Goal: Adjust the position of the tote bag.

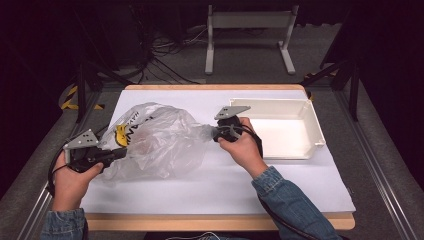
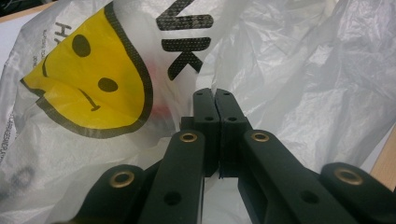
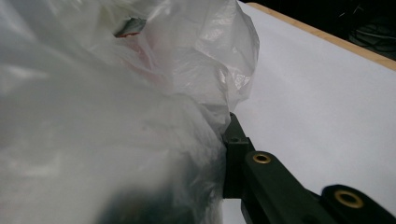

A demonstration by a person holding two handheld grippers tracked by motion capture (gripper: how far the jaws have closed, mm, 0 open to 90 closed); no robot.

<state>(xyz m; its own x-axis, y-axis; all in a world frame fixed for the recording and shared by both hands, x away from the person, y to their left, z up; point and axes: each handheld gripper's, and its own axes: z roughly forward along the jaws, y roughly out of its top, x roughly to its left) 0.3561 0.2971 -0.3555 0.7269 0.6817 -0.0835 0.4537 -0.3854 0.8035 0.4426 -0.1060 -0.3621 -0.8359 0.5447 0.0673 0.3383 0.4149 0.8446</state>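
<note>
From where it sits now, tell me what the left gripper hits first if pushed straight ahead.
The plastic bag. The left gripper is shut with its tips right at the film beside the yellow smiley print; whether film is pinched is unclear.

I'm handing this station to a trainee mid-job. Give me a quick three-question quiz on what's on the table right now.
1. True or false: the left gripper has its jaws pressed together at the plastic bag.
2. Which picture is printed on the bag? A) yellow smiley face B) red star
3. Fill in: right of the right gripper stands a white ____.

Key: 1 true. 2 A, the smiley face. 3 bin.
</note>
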